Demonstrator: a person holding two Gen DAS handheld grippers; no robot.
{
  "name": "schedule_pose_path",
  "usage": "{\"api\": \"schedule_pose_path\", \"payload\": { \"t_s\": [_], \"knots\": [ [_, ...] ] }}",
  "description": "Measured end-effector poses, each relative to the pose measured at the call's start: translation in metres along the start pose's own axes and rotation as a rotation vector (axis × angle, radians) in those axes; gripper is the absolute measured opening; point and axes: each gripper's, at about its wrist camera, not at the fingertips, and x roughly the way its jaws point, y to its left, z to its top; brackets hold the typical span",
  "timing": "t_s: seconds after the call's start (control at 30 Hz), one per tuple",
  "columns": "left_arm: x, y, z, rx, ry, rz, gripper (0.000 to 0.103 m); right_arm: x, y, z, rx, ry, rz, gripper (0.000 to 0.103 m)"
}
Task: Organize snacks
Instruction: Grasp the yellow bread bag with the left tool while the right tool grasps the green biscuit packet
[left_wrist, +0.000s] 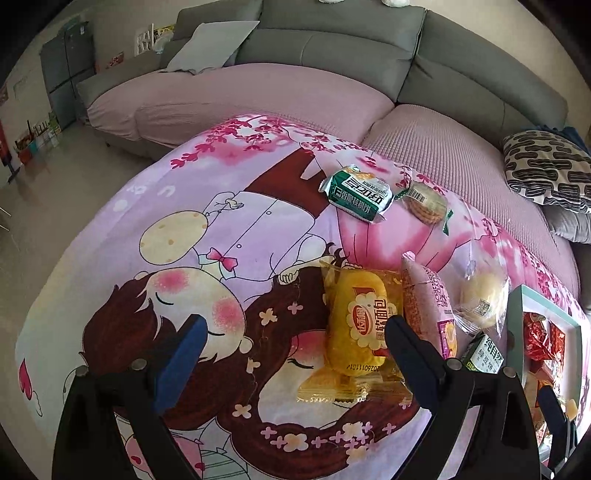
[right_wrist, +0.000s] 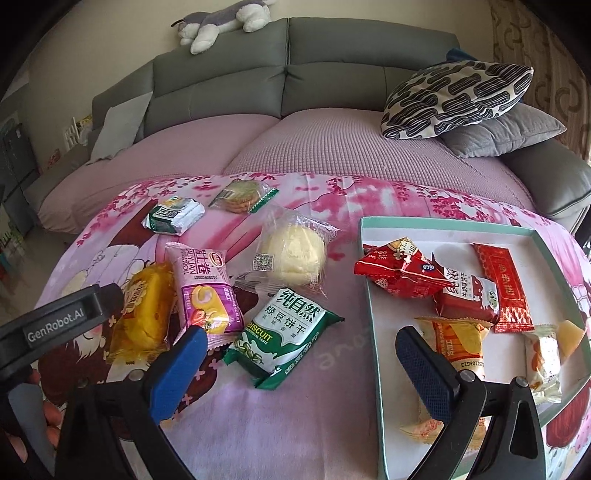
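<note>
Wrapped snacks lie on a pink cartoon cloth. My left gripper (left_wrist: 295, 332) is open and empty; a yellow soft-bread pack (left_wrist: 356, 321) lies by its right finger. A pink swiss-roll pack (left_wrist: 428, 306) lies beside it. My right gripper (right_wrist: 299, 350) is open and empty above a green biscuit pack (right_wrist: 284, 339). Further out lie the pink roll (right_wrist: 207, 291), the yellow bread (right_wrist: 144, 314), a pale round bun (right_wrist: 293, 254), a green-white pack (right_wrist: 173, 216) and a clear cracker pack (right_wrist: 240, 195). A teal-rimmed box (right_wrist: 373, 295) at the right holds several snacks.
A grey sofa with a pink cover (right_wrist: 332, 147) runs behind the table. Patterned and grey cushions (right_wrist: 458, 96) lie at its right. The left gripper's body (right_wrist: 55, 325) shows at the left of the right wrist view. Tiled floor (left_wrist: 55, 192) lies to the left.
</note>
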Motion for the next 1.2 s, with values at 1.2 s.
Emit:
{"api": "schedule_pose_path", "payload": {
  "t_s": [1.2],
  "knots": [
    [0.026, -0.027, 0.002, 0.087, 0.025, 0.004, 0.097, 0.034, 0.007, -0.003, -0.031, 0.037, 0.001, 0.069]
  ]
}}
